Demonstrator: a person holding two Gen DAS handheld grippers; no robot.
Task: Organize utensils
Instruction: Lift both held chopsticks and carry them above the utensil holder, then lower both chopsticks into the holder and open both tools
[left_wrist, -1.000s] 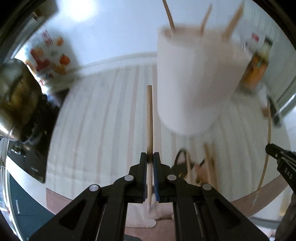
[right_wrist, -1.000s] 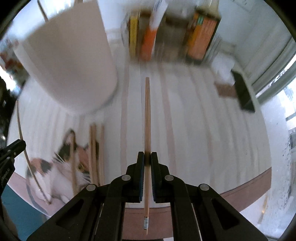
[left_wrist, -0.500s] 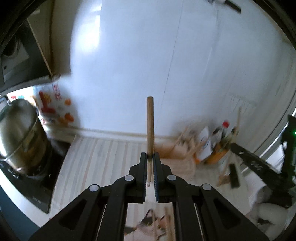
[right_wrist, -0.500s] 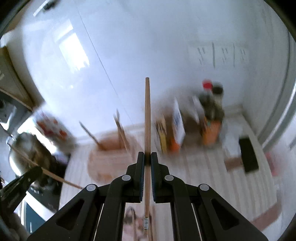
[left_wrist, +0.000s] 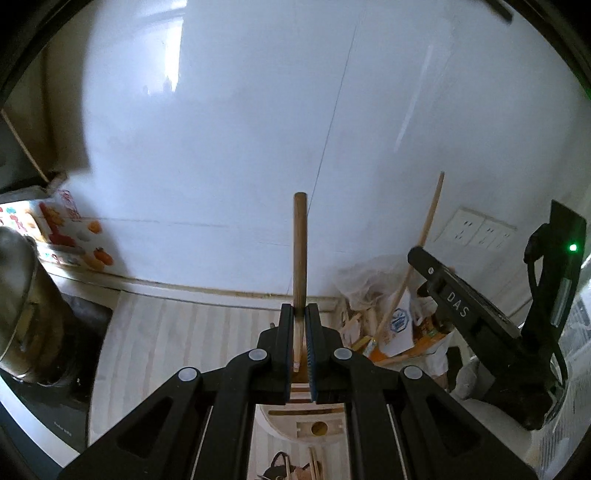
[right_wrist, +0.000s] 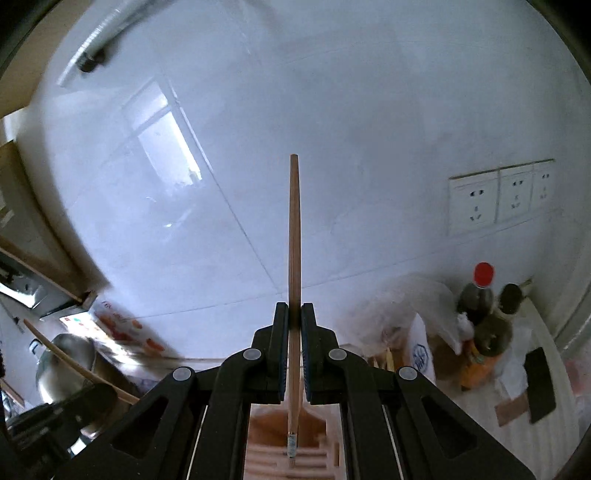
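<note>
Daylight glare on wall, fisheye edges, slight blur

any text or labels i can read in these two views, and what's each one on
"DAS": white letters on the black right gripper, seen in the left wrist view.
Round blue logo on the white carton: too small to read.
Red print on the colourful package by the steel pot: blurred.
Small pale print on the black cooktop: too small to read.
Label near the lower end of the right-hand chopstick: unreadable.
Orange labels on the bottles: blurred.
</note>
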